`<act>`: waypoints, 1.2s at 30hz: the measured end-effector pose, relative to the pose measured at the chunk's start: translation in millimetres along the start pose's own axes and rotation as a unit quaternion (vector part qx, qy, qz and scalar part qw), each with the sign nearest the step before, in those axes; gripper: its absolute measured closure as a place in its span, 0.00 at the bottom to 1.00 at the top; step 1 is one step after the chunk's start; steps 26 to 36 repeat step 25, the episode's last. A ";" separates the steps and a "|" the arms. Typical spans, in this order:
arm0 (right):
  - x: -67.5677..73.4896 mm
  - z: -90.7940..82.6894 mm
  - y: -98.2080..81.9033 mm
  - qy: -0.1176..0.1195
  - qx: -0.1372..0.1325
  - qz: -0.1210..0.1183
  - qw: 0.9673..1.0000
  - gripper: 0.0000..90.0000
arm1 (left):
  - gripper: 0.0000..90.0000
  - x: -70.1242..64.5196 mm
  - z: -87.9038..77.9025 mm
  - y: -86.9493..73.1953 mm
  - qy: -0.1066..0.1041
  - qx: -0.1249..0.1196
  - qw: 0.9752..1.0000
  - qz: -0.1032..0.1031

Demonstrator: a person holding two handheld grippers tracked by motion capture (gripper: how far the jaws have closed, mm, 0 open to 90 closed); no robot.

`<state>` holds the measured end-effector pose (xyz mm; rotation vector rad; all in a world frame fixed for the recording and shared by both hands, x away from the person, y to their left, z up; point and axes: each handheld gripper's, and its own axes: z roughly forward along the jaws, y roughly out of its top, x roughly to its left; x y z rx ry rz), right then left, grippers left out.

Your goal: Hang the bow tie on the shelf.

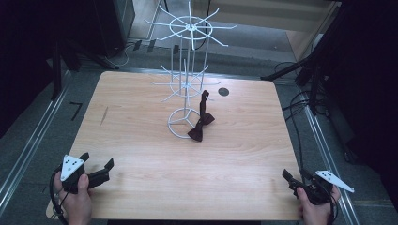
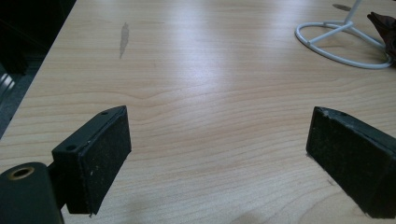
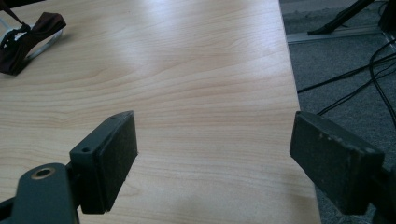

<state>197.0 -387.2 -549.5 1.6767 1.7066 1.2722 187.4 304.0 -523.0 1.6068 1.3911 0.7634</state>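
A white wire rack (image 1: 187,70) with spoke arms on two tiers stands at the back middle of the wooden table (image 1: 141,150). A dark maroon bow tie (image 1: 202,123) hangs from a lower arm and rests against the rack's ring base (image 2: 343,44); the bow tie (image 3: 25,39) also lies far left in the right gripper view. My left gripper (image 1: 97,161) is open at the front left corner, nothing between its pads. My right gripper (image 1: 294,177) is open at the front right edge, one pad (image 3: 334,161) over the floor.
A small dark round hole (image 1: 223,92) sits in the table behind the rack. A grey streak (image 2: 123,38) marks the wood at the left. Cables (image 1: 300,101) and black stand legs lie on the floor to the right of the table.
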 end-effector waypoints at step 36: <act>11.6 2.5 -4.9 -0.030 0.001 -0.044 0.999 0.16 | 0.08 -8.9 -3.2 -2.8 -0.011 -0.006 0.999 0.037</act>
